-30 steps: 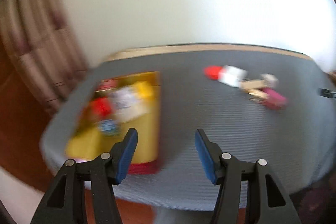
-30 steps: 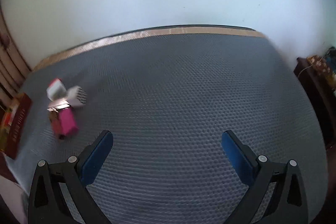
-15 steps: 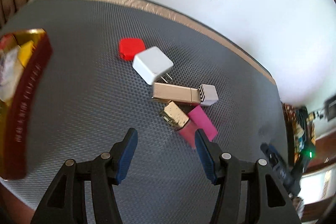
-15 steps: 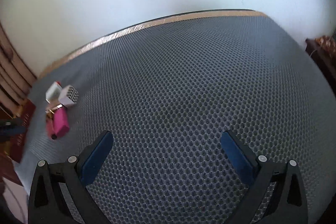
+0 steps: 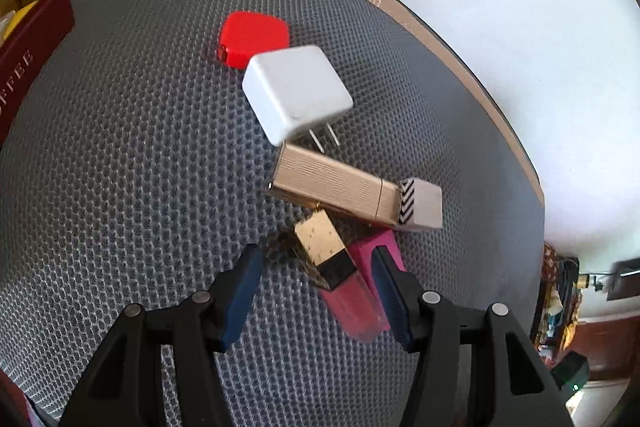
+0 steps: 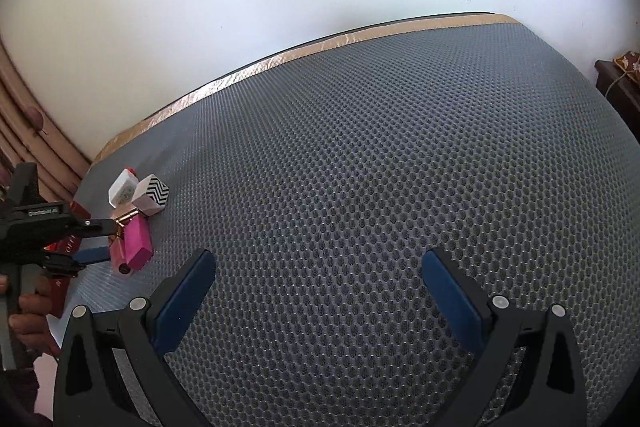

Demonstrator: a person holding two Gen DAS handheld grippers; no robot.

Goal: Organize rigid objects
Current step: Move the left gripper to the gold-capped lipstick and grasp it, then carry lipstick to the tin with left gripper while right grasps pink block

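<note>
Left wrist view: left gripper [image 5: 316, 291] jaws spread, unclenched, straddled gold-capped pink tube [image 5: 334, 273] without pinching, likely lined up for grasp. Pink case [image 5: 382, 247] touched tube at 2 o'clock; gold bar [image 5: 334, 187], white charger [image 5: 296, 93], red square [image 5: 254, 37] clustered toward 12. Red box [image 5: 30, 39] at 10 o'clock, probable destination. Right gripper [image 6: 320, 297] released over bare table [image 6: 400, 167].

A red case [image 5: 254, 38], white charger [image 5: 294, 93], gold bar [image 5: 332, 185], chevron box [image 5: 422, 203] and pink tubes [image 5: 352, 291] are lying clustered, touching.
</note>
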